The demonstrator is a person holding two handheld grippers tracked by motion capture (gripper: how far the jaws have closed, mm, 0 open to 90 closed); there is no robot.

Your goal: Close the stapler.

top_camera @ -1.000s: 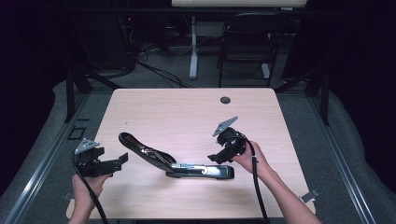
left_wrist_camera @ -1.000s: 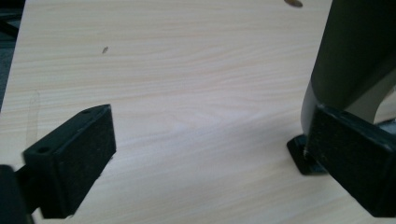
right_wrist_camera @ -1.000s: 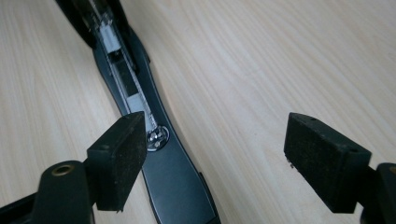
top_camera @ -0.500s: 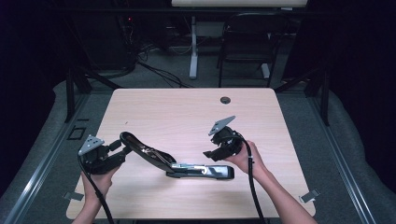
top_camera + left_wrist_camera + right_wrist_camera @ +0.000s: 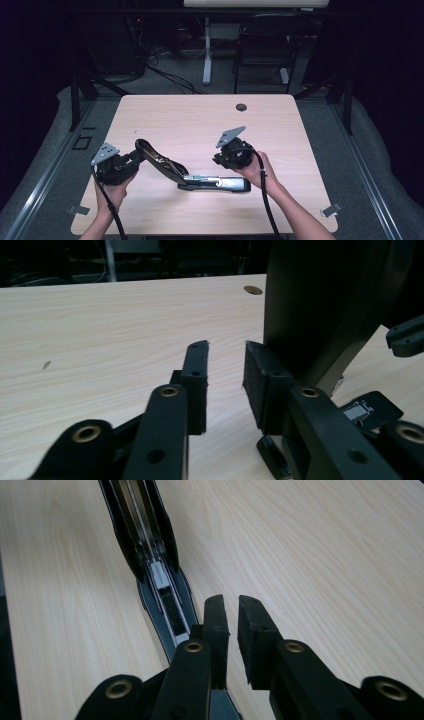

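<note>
A black stapler (image 5: 220, 184) lies swung open near the table's front. Its base is flat and its top arm (image 5: 160, 161) rises toward the left. My left gripper (image 5: 134, 159) sits at the upper end of that arm. In the left gripper view the arm (image 5: 320, 305) stands just right of the jaws (image 5: 226, 352), which have just been closing and keep a gap with nothing in it. My right gripper (image 5: 217, 161) hovers above the base. Its jaws (image 5: 233, 602) have also been closing and are almost together, empty, beside the staple channel (image 5: 162, 580).
The wooden table (image 5: 200, 120) has a round cable hole (image 5: 241, 107) near its far edge. Metal clips (image 5: 79, 210) (image 5: 331, 210) sit at the front corners. A chair (image 5: 265, 45) and a desk leg stand behind the table in the dark.
The left gripper has slid right up to the stapler's raised arm. The right gripper has shifted a little left and up. Both pairs of jaws have narrowed.
</note>
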